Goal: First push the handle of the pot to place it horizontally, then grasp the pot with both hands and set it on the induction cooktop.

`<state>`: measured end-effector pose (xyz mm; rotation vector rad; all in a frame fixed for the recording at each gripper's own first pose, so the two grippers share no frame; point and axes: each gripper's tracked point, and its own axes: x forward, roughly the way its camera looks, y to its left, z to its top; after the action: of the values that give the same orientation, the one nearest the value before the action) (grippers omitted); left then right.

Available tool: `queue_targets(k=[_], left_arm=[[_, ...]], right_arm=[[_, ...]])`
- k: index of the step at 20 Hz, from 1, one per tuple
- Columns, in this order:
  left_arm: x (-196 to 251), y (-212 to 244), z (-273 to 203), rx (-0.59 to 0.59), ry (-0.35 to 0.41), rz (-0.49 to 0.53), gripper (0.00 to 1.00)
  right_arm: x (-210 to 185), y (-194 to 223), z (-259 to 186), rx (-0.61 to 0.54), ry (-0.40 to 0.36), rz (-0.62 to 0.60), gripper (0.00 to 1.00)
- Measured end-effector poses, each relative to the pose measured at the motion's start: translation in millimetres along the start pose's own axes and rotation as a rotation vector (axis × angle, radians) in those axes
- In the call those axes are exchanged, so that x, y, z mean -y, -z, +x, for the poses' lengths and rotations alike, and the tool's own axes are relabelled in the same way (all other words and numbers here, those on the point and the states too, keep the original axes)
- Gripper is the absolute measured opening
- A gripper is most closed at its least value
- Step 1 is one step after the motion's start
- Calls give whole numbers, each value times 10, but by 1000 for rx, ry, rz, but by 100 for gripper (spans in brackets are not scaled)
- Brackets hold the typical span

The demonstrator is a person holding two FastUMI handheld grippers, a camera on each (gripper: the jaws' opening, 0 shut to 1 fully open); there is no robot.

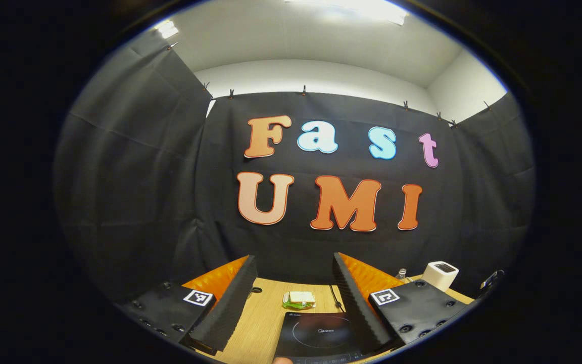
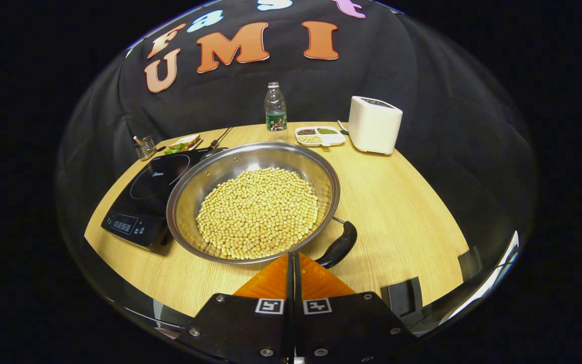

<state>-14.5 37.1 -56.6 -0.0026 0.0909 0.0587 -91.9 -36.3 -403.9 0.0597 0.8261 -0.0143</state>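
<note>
Pot (image 2: 253, 202) of beans, handle (image 2: 339, 246) angled toward the camera, is set beside induction cooktop (image 2: 152, 194). Left claw (image 1: 295, 298) is held spread; right claw (image 2: 293, 263) is pressed together, empty.

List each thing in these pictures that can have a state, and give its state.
pot: full of soybeans, on the table, rim overlapping the cooktop's edge
pot handle: angled toward the right hand-held gripper
induction cooktop: cooking ring bare
left hand-held gripper: open, empty
right hand-held gripper: shut, empty
water bottle: upright, capped
divided dish: filled with beans
</note>
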Motion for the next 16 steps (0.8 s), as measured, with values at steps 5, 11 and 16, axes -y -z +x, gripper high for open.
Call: queue_targets(k=[5, 11, 16], left_arm=[[49, 49, -33, -11, 8, 4, 98], [67, 96, -27, -21, 7, 3, 98], [97, 186, 33, -38, 9, -10, 98]], right_arm=[[89, -43, 18, 13, 35, -19, 0], [268, -136, 105, 21, 62, 16, 0], [425, -231, 191, 24, 82, 38, 0]])
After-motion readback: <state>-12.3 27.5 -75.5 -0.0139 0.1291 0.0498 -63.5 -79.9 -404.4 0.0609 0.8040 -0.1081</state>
